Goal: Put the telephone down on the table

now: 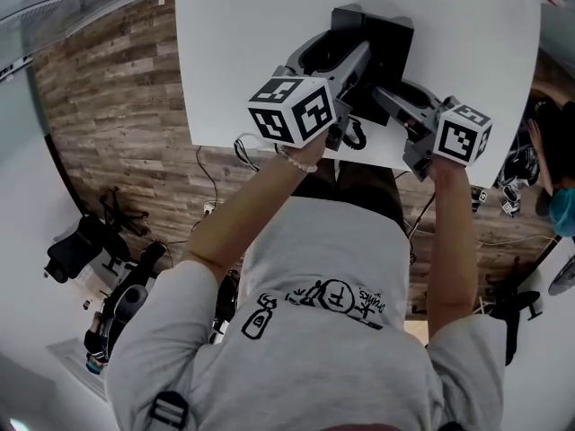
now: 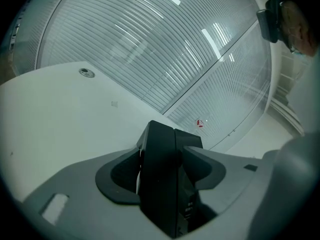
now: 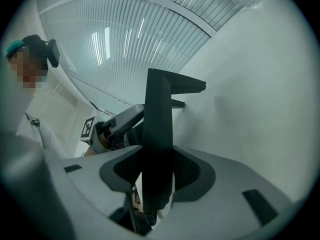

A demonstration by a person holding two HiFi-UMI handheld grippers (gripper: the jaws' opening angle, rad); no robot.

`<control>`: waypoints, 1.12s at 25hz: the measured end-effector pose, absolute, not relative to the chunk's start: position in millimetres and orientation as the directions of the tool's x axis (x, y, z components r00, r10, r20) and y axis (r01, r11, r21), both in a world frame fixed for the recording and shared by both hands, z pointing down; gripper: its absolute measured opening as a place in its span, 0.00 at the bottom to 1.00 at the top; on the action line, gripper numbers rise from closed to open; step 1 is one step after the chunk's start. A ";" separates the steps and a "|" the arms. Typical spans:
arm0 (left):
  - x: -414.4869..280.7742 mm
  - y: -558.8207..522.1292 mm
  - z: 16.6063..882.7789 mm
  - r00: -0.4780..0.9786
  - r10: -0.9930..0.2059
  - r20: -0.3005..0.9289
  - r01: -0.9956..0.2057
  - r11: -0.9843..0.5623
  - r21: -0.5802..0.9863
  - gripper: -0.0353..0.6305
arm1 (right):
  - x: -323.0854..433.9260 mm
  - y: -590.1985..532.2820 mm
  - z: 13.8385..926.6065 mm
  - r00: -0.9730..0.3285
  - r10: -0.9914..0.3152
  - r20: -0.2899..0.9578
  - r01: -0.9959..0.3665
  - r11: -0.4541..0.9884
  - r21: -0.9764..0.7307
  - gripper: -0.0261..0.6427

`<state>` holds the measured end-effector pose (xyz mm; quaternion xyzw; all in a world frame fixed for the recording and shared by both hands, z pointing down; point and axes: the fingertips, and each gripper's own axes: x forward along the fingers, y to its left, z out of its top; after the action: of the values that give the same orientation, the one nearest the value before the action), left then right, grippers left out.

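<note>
A black telephone (image 1: 382, 43) hangs over the near part of the white table (image 1: 234, 52), gripped from both sides. My left gripper (image 1: 346, 61) is shut on its left side, where the dark body (image 2: 165, 184) fills the gap between the jaws. On the phone's right side my right gripper (image 1: 393, 95) is shut too, and in the right gripper view the phone's thin edge (image 3: 157, 134) stands upright between the pads. A coiled cord (image 1: 355, 135) dangles under the phone by the table's front edge. I cannot tell whether the phone touches the table.
A round grommet (image 2: 86, 72) sits in the tabletop far to the left. A person in a teal cap (image 1: 561, 209) stands at the right. Office chairs (image 1: 85, 245) stand on the wood floor to the left. Slatted blinds (image 2: 150, 44) lie beyond the table.
</note>
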<state>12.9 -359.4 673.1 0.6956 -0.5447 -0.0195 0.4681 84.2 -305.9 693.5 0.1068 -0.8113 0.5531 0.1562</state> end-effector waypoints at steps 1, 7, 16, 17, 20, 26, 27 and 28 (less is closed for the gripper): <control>14.8 -360.2 673.5 0.406 -0.776 0.483 -0.743 0.028 0.669 0.43 | 85.8 -306.4 694.6 -0.928 0.001 0.373 -0.348 0.364 -0.864 0.28; 22.5 -351.4 676.4 0.408 -0.769 0.492 -0.757 0.017 0.654 0.43 | 89.7 -299.6 705.2 -0.914 0.004 0.406 -0.375 0.372 -0.849 0.29; 22.5 -357.8 681.8 0.406 -0.760 0.508 -0.777 0.006 0.630 0.43 | 86.3 -307.0 717.7 -0.906 -0.007 0.423 -0.400 0.340 -0.851 0.32; 23.6 -357.9 682.3 0.408 -0.757 0.510 -0.777 0.004 0.629 0.43 | 86.6 -307.1 718.6 -0.905 -0.009 0.426 -0.403 0.338 -0.850 0.33; 28.2 -358.5 683.6 0.420 -0.748 0.514 -0.777 -0.003 0.630 0.43 | 88.0 -307.6 720.8 -0.900 -0.017 0.435 -0.415 0.333 -0.847 0.33; 35.1 -359.5 689.6 0.442 -0.730 0.521 -0.772 -0.014 0.635 0.43 | 89.6 -307.7 728.1 -0.884 -0.024 0.467 -0.449 0.324 -0.833 0.36; 35.5 -360.1 689.9 0.445 -0.728 0.522 -0.771 -0.015 0.637 0.43 | 89.2 -308.2 728.4 -0.881 -0.024 0.472 -0.454 0.322 -0.831 0.37; 35.9 -360.4 689.9 0.447 -0.725 0.524 -0.771 -0.016 0.637 0.43 | 88.8 -308.5 728.5 -0.879 -0.026 0.477 -0.459 0.320 -0.829 0.37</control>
<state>35.9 -360.4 689.9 0.7122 -0.5252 0.0246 0.4651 88.8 -308.5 728.5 0.1535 -0.7894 0.5624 0.1926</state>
